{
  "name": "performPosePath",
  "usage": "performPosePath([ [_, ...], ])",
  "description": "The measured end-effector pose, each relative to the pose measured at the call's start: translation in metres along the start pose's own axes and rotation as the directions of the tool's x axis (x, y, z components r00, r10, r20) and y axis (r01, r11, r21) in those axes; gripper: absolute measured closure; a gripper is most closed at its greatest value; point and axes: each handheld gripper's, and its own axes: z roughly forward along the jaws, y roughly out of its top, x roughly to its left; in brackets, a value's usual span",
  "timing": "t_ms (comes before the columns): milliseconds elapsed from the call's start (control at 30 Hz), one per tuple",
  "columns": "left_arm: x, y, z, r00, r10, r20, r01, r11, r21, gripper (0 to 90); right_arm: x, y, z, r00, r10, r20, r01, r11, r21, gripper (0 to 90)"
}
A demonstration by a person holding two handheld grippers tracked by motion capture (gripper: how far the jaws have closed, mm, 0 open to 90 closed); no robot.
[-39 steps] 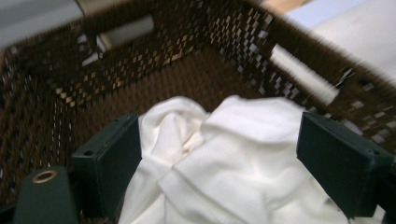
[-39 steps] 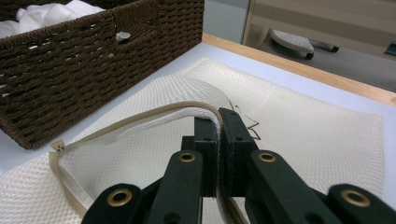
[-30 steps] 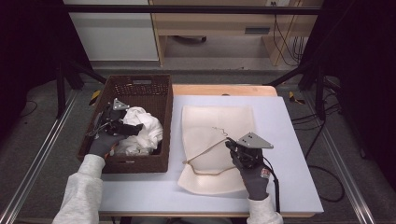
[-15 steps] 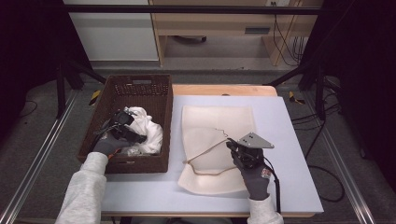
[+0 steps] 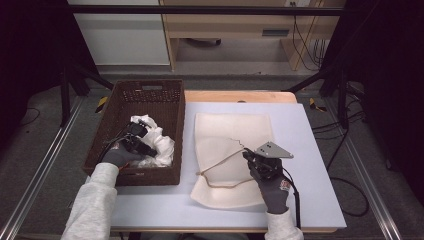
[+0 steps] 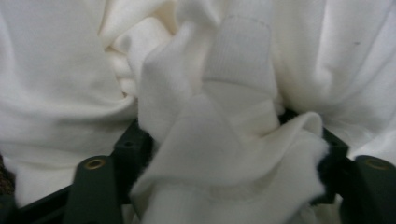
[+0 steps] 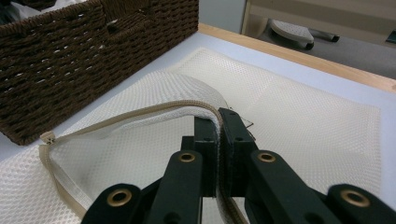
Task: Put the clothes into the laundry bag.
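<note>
- High view: a brown wicker basket (image 5: 111,131) on the worktop (image 5: 310,165) holds crumpled white garments (image 5: 159,145); the left tool (image 5: 141,141) dips into them, while the right tool (image 5: 248,155) lifts the zipper edge of the mesh laundry bag (image 5: 230,127) lying beside the basket.
- Left gripper view: jaws have just been closing, white cloth bunched between them.
- Right gripper view: jaws pinched narrow on the bag's zipper edge (image 7: 154,109).

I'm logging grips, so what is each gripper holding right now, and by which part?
The right gripper pinches the mesh bag by its zipper edge. The left gripper has just been closing on a bunched fold of white cloth in the basket.
</note>
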Motion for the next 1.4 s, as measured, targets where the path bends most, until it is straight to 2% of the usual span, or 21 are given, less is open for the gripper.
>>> performPosePath([
  [200,-0.001,0.000,-0.004,1.0000,0.008,0.001,-0.008,0.9999,-0.013,56.9,-0.001,-0.001,0.001,1.0000,0.006,0.000,-0.006,1.000,0.005,86.9],
  [367,-0.003,-0.001,-0.011,0.9997,0.021,-0.009,-0.022,0.9978,-0.062,63.0,-0.003,-0.001,0.000,0.9999,0.012,0.002,-0.012,1.000,0.003,86.9],
  [500,-0.004,-0.004,-0.020,0.9992,0.029,-0.029,-0.033,0.9874,-0.155,66.2,-0.004,-0.001,-0.002,0.9999,0.015,0.005,-0.015,1.000,-0.002,86.8],
  [600,-0.004,-0.006,-0.026,0.9991,0.017,-0.038,-0.025,0.9729,-0.230,66.9,-0.005,-0.001,-0.003,0.9998,0.019,0.003,-0.019,1.000,-0.006,86.8],
  [667,-0.004,-0.008,-0.031,0.9985,0.014,-0.052,-0.028,0.9589,-0.282,67.1,-0.006,-0.001,-0.003,0.9998,0.021,0.007,-0.021,1.000,-0.005,86.9],
  [700,-0.004,-0.008,-0.031,0.9985,0.014,-0.052,-0.028,0.9589,-0.282,67.1,-0.006,-0.001,-0.004,0.9997,0.022,0.007,-0.022,1.000,-0.005,86.9],
  [733,-0.004,-0.009,-0.034,0.9982,0.010,-0.059,-0.028,0.9508,-0.309,67.1,-0.006,-0.001,-0.004,0.9997,0.022,0.007,-0.022,1.000,-0.005,86.9],
  [767,-0.005,-0.011,-0.039,0.9972,0.009,-0.074,-0.034,0.9348,-0.354,67.1,-0.006,-0.001,-0.004,0.9998,0.021,0.008,-0.021,1.000,-0.006,86.9],
  [800,-0.005,-0.011,-0.039,0.9972,0.009,-0.074,-0.034,0.9348,-0.354,67.2,-0.006,-0.001,-0.004,0.9998,0.021,0.008,-0.021,1.000,-0.006,86.9],
  [833,-0.005,-0.013,-0.042,0.9956,-0.002,-0.094,-0.036,0.9174,-0.396,67.2,-0.006,-0.001,-0.004,0.9997,0.022,0.007,-0.022,1.000,-0.006,86.9],
  [867,-0.005,-0.013,-0.042,0.9956,-0.002,-0.094,-0.036,0.9174,-0.396,67.2,-0.006,-0.001,-0.004,0.9997,0.022,0.007,-0.022,1.000,-0.006,86.9],
  [967,-0.005,-0.017,-0.050,0.9920,-0.021,-0.124,-0.040,0.8811,-0.471,67.4,-0.007,-0.001,-0.004,0.9997,0.023,0.008,-0.023,1.000,-0.009,86.9],
  [1033,-0.005,-0.020,-0.055,0.9901,-0.039,-0.135,-0.038,0.8510,-0.524,67.5,-0.007,-0.001,-0.004,0.9997,0.024,0.007,-0.024,1.000,-0.008,86.9],
  [1067,-0.005,-0.023,-0.060,0.9881,-0.059,-0.142,-0.033,0.8194,-0.572,67.6,-0.007,0.000,-0.005,0.9997,0.025,0.008,-0.024,1.000,-0.009,86.9],
  [1100,-0.005,-0.023,-0.060,0.9881,-0.059,-0.142,-0.033,0.8194,-0.572,67.6,-0.008,0.000,-0.005,0.9997,0.024,0.008,-0.024,1.000,-0.009,86.9],
  [1133,-0.004,-0.025,-0.063,0.9865,-0.068,-0.149,-0.034,0.8047,-0.593,67.6,-0.008,0.000,-0.005,0.9997,0.024,0.008,-0.024,1.000,-0.009,86.9],
  [1167,-0.004,-0.026,-0.065,0.9846,-0.086,-0.152,-0.028,0.7825,-0.622,67.6,-0.008,0.000,-0.005,0.9997,0.025,0.008,-0.024,1.000,-0.011,86.9],
  [1233,-0.002,-0.028,-0.070,0.9817,-0.102,-0.161,-0.027,0.7598,-0.650,67.6,-0.008,0.000,-0.005,0.9996,0.025,0.009,-0.025,1.000,-0.011,86.9],
  [1333,-0.003,-0.032,-0.077,0.9763,-0.132,-0.171,-0.026,0.7142,-0.699,67.6,-0.008,0.001,-0.006,0.9997,0.023,0.008,-0.023,1.000,-0.013,87.0],
  [1367,-0.003,-0.033,-0.081,0.9750,-0.145,-0.168,-0.021,0.6928,-0.721,67.6,-0.008,0.001,-0.006,0.9996,0.026,0.008,-0.026,1.000,-0.014,87.0],
  [1400,-0.004,-0.035,-0.083,0.9736,-0.155,-0.167,-0.019,0.6760,-0.737,67.6,-0.008,0.002,-0.006,0.9996,0.025,0.009,-0.025,1.000,-0.019,87.0],
])
